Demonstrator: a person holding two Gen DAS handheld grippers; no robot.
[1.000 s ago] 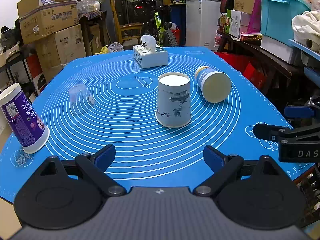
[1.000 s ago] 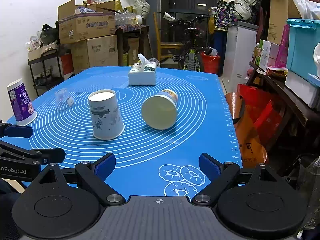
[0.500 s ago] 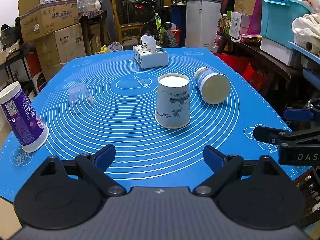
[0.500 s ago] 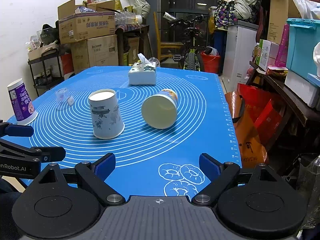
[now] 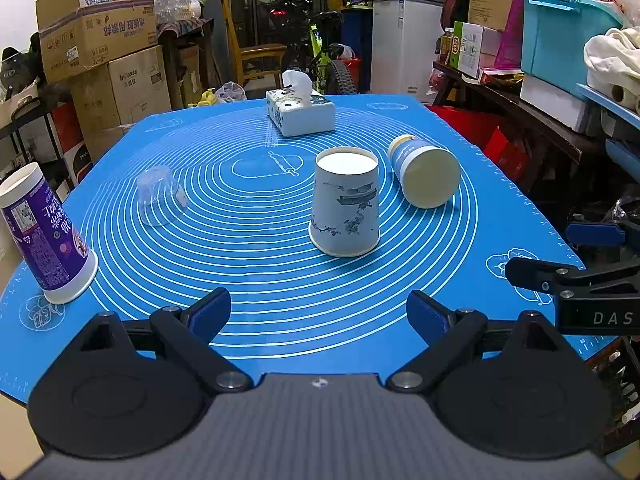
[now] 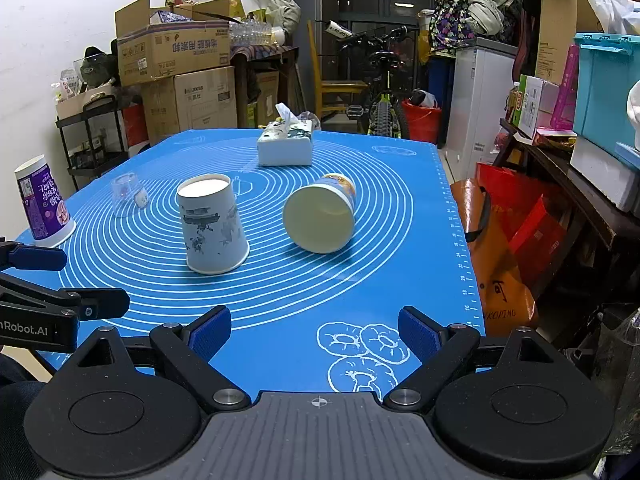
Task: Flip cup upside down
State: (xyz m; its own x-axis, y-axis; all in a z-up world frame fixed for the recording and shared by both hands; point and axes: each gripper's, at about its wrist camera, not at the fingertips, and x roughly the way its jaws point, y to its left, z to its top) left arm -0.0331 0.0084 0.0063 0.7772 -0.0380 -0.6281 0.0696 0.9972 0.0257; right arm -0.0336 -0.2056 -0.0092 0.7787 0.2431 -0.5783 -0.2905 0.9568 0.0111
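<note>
A white paper cup with an ink-painting print (image 5: 346,204) stands upside down mid-mat; it also shows in the right wrist view (image 6: 212,224). A blue-and-yellow cup (image 5: 424,170) lies on its side to its right, mouth toward me (image 6: 322,214). A purple cup (image 5: 44,236) stands upside down at the left edge (image 6: 40,202). A clear plastic cup (image 5: 158,196) is upside down left of centre (image 6: 126,194). My left gripper (image 5: 318,314) is open and empty near the mat's front edge. My right gripper (image 6: 314,330) is open and empty at the front right.
A blue silicone mat (image 5: 256,280) covers the table. A tissue box (image 5: 300,112) sits at the far side (image 6: 285,148). Boxes, a bicycle, shelves and bins crowd the room around the table. Red bags (image 6: 516,216) stand off the right edge.
Both grippers have drifted slightly; the view shifted a little. The cups have not moved and both grippers stay open.
</note>
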